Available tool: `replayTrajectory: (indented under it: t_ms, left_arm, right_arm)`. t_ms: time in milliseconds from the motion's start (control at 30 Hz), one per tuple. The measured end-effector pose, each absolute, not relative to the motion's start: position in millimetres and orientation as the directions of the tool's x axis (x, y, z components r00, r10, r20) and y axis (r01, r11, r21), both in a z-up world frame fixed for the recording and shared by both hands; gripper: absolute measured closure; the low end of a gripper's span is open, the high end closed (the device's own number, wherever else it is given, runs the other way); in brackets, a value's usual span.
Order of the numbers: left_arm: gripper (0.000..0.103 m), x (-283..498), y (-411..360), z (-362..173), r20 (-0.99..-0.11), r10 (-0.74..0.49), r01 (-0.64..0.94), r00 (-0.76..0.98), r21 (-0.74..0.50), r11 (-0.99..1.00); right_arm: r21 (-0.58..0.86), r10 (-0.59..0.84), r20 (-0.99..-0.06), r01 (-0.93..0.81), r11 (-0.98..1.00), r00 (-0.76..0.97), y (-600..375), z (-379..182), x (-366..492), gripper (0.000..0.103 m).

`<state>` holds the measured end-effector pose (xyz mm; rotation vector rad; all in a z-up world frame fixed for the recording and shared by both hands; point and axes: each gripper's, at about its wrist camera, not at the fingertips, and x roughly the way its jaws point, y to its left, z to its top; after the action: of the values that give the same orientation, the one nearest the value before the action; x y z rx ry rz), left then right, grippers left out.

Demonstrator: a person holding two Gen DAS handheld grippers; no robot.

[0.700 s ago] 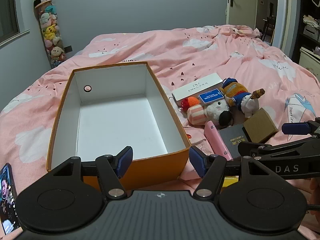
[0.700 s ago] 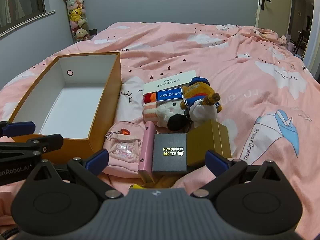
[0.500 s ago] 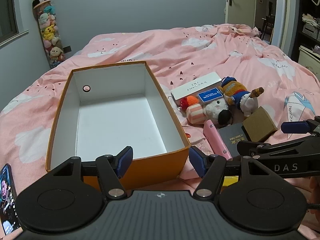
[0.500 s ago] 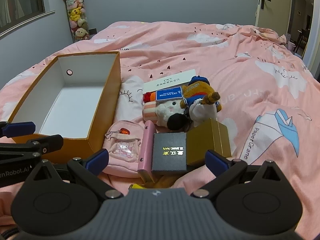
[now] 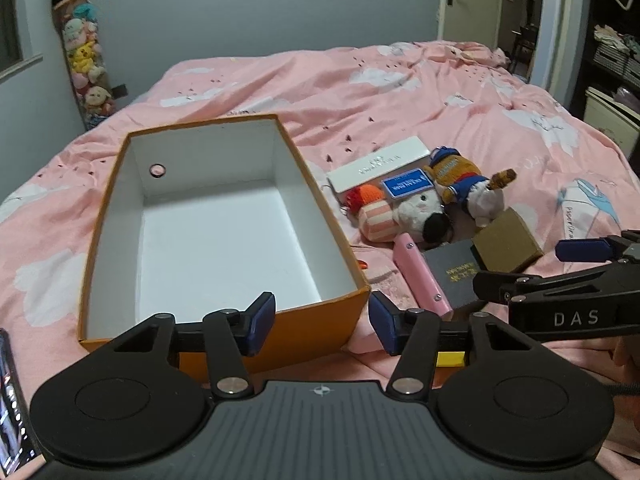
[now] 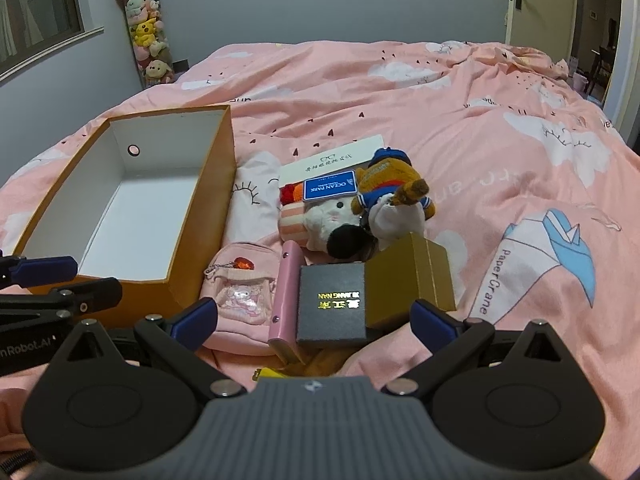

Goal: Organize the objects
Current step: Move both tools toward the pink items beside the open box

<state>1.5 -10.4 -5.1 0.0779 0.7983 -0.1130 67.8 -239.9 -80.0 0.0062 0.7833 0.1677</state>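
Currently, nothing is packed yet: an open orange box (image 5: 224,216) with a white, bare interior sits on the left of a pink bed (image 6: 480,128), and the loose items lie in a cluster just to its right.

Left to right in that cluster: a small pink pouch (image 6: 240,288) touching the box's near corner, a pink case (image 6: 286,300), a black box with gold lettering (image 6: 332,304), and a gold box (image 6: 416,276) touching the black one. Farther back lie a striped plush (image 6: 320,224), a brown plush (image 6: 392,196) and a flat white box (image 6: 332,158) with a blue card (image 6: 330,185) on it.

The step in hand appears to be choosing a first item. The rigid black box is likely the easiest start: straddle its two side edges, close squarely, then lift clear before swinging left over the box rim.

The left tool (image 5: 320,320) hovers over the box's near right corner, tilted steeply downward, its jaws partly apart and holding nothing. The right tool (image 6: 314,320) hovers over the near edge of the black box, tilted down alike, its jaws spread wide and empty.
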Motion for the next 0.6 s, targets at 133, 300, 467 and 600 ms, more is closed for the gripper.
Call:
replayTrajectory:
  t_ms: [133, 300, 467, 600]
  left_arm:
    - [0.052, 6.3, -14.9, -4.9, -0.723, -0.115, 0.196, 0.681, 0.029, 0.980]
    - [0.067, 20.9, -22.2, -3.1, -0.737, -0.155, 0.278, 0.658, 0.047, 0.959]
    - [0.072, 43.9, -29.8, -2.7, -0.764, -0.182, 0.332, 0.619, 0.044, 0.942]
    - [0.072, 59.0, -34.9, -5.6, -0.782, -0.197, 0.349, 0.591, 0.027, 0.937]
  right_arm:
    - [0.064, 0.167, -0.702, -0.172, 0.983, 0.693, -244.3, -78.6, 71.8, 0.008]
    - [0.067, 0.217, -0.720, -0.245, 0.967, 0.659, -242.2, -79.4, 83.3, 0.036]
    - [0.092, 0.282, -0.755, -0.330, 0.939, 0.591, -232.8, -88.7, 103.1, 0.051]
    - [0.104, 0.295, -0.789, -0.355, 0.929, 0.539, -224.6, -100.7, 125.0, 0.057]
